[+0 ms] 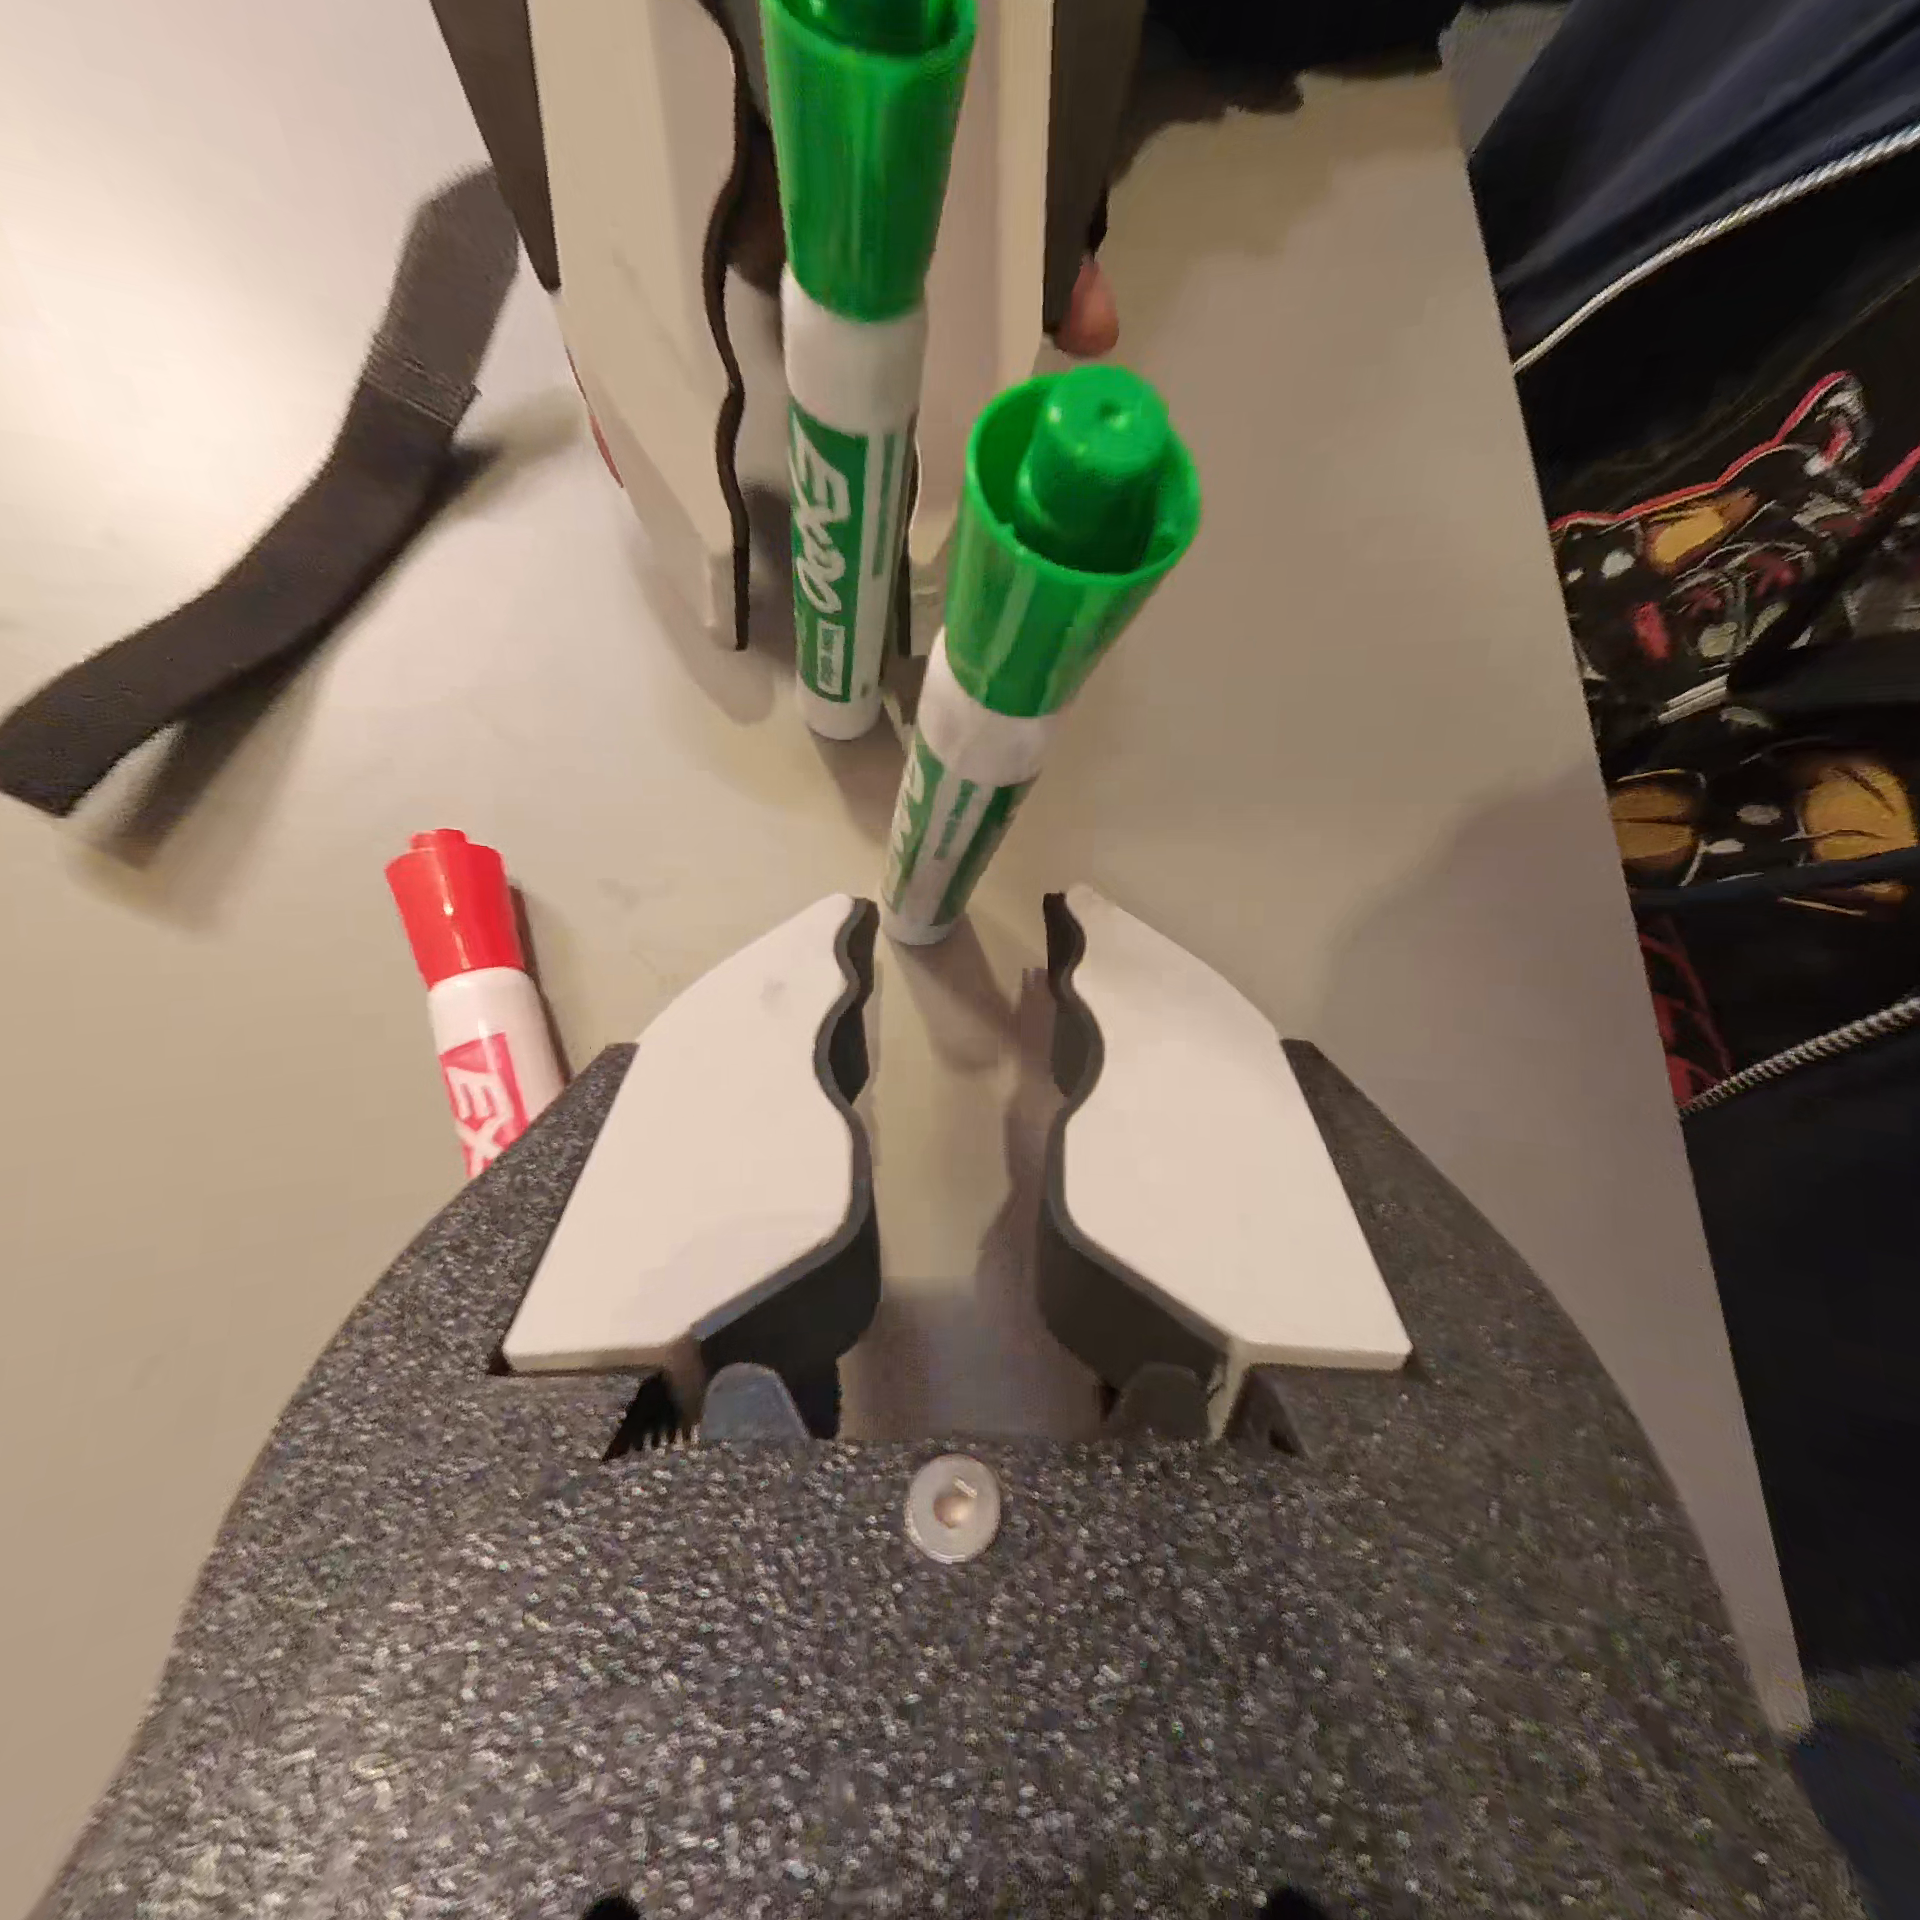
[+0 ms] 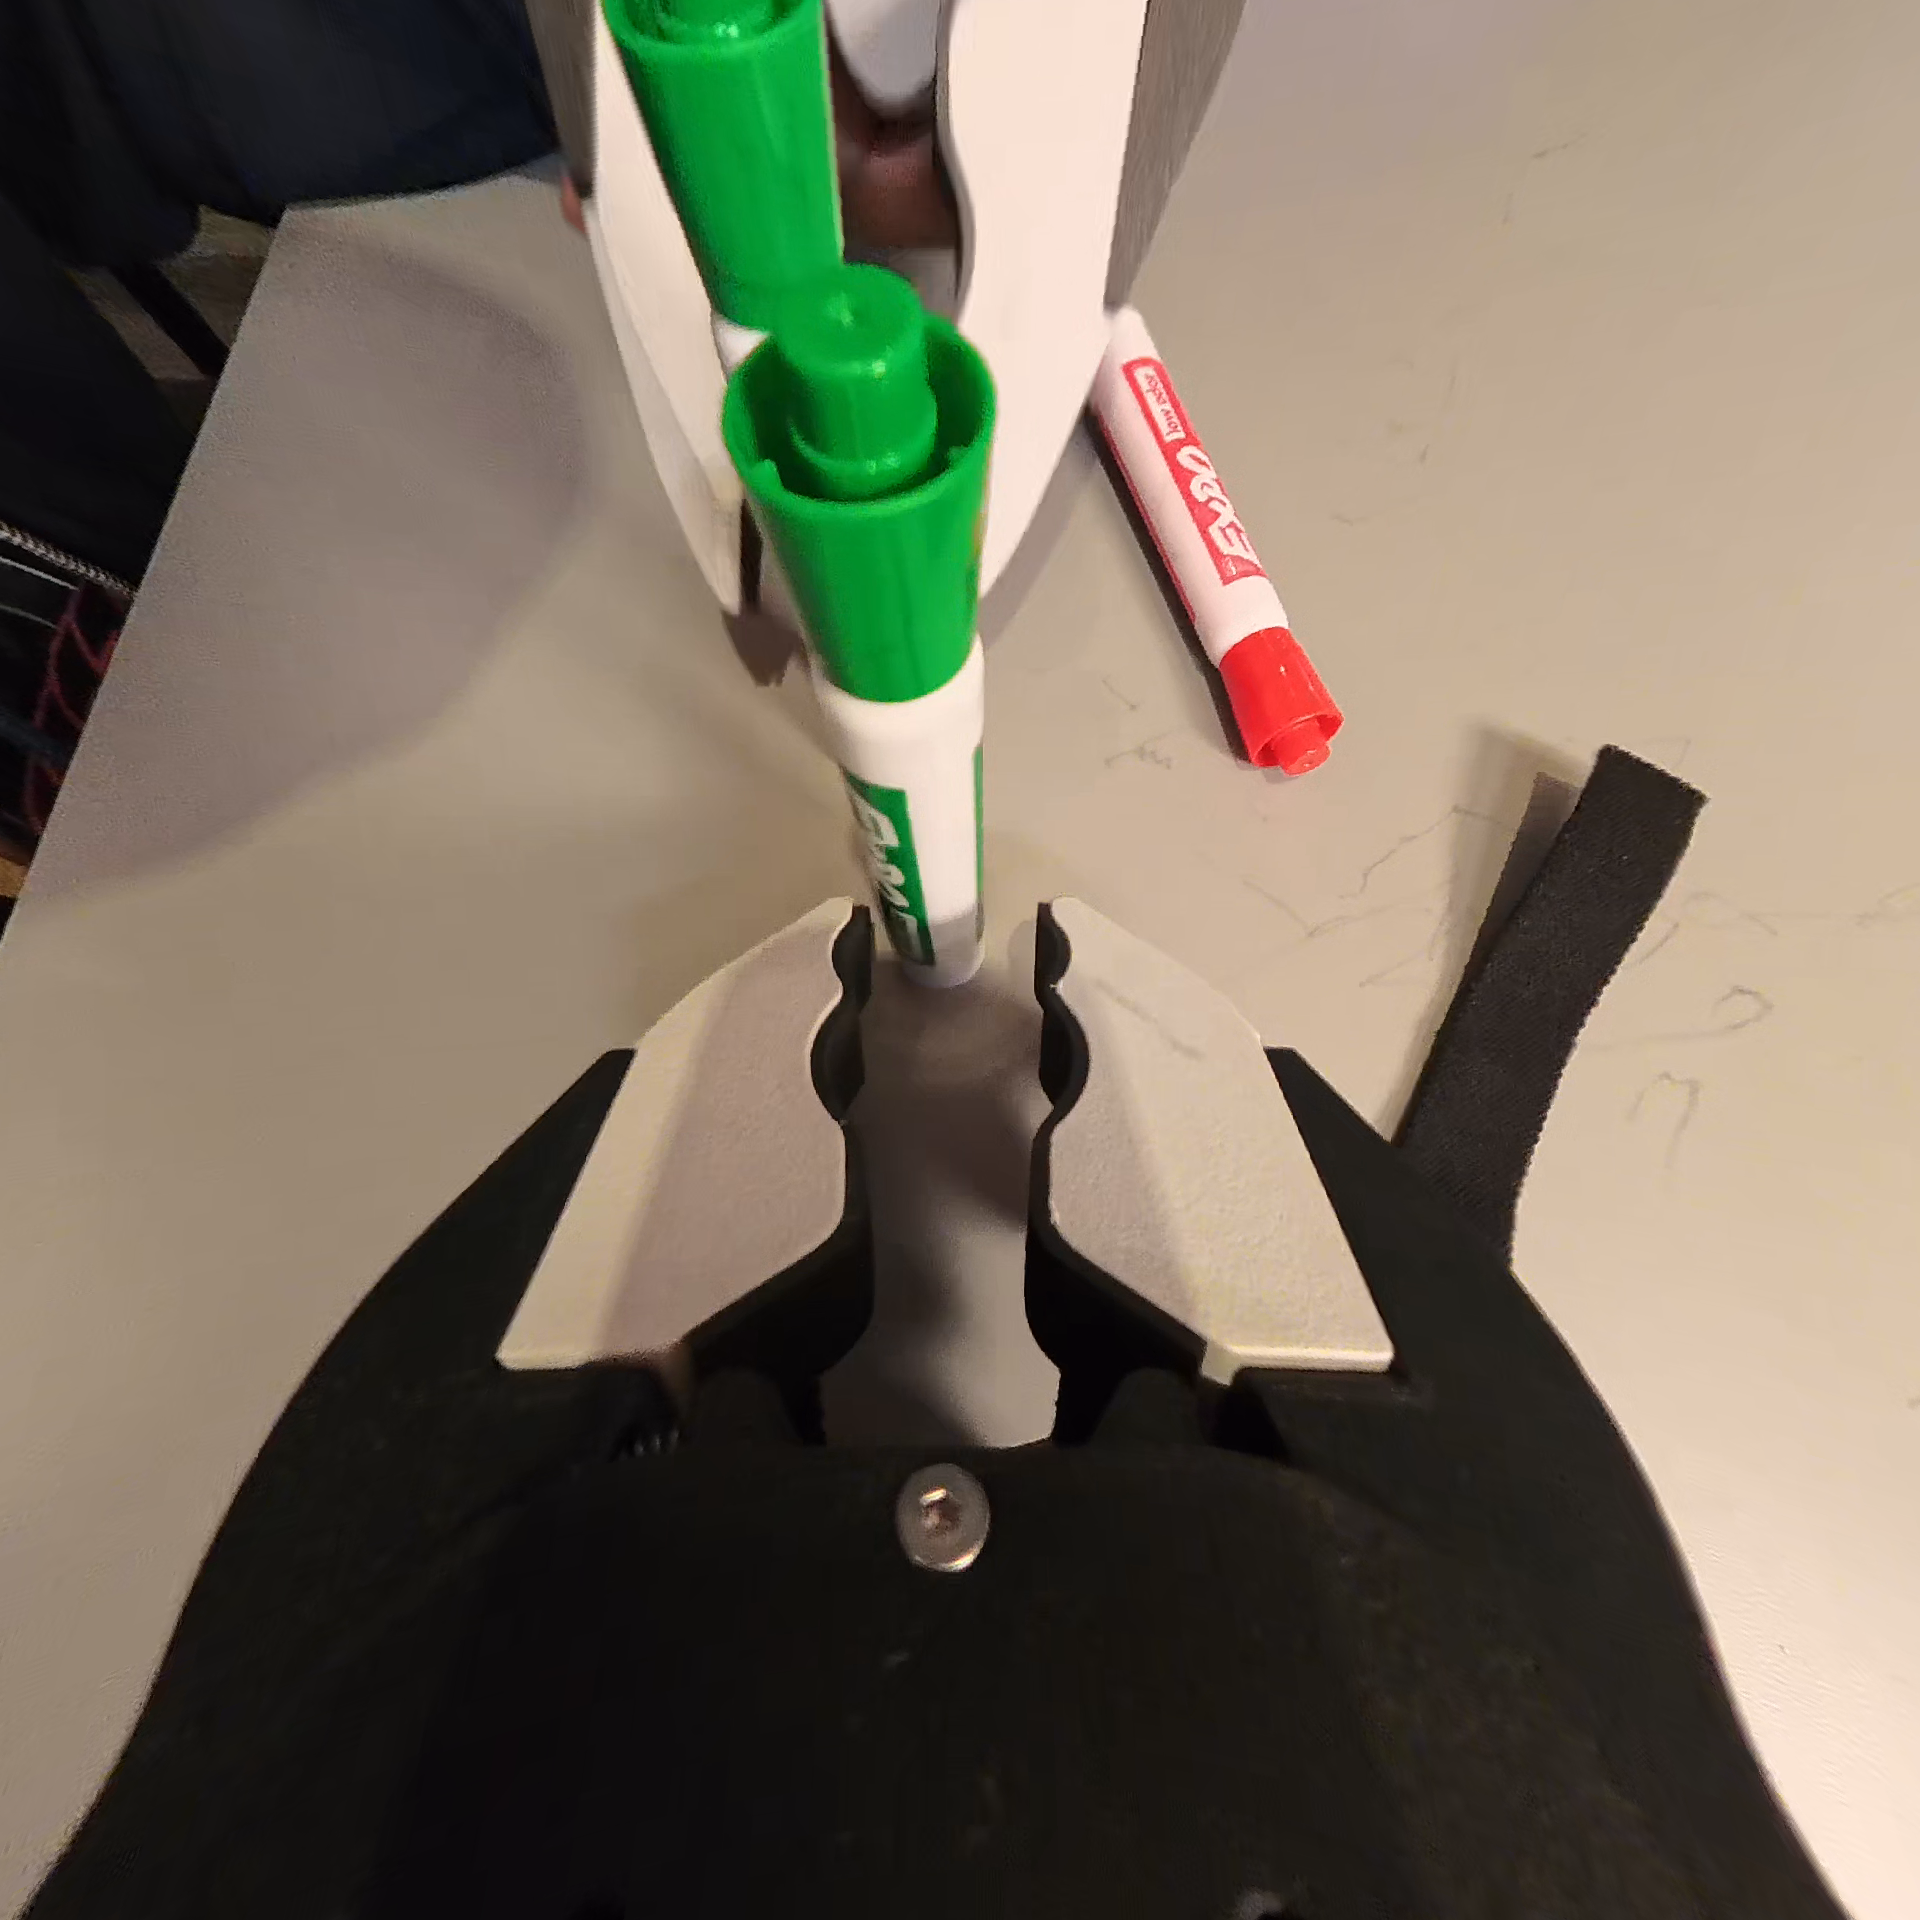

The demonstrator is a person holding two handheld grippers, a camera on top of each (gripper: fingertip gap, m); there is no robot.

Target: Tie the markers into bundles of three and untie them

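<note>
A black strap [image 1: 260, 561] lies flat at the left of the table [image 1: 1299, 831]. Next, a red marker [image 1: 468, 977] lies beside the left gripper [image 1: 956, 909]. The jaws are partly open and grip nothing. A green marker [image 1: 997, 675] stands tilted at the fingertips, possibly touching the left finger. Beyond it, a second green marker [image 2: 904, 727] stands upright at the tips of the right gripper [image 2: 951, 914], whose jaws are also parted with nothing clamped. A dark bag [image 1: 1714, 520] sits off the table's right edge.

Soft, warm, even light; faint shadows, wide-angle bending at edges, slight motion blur.
</note>
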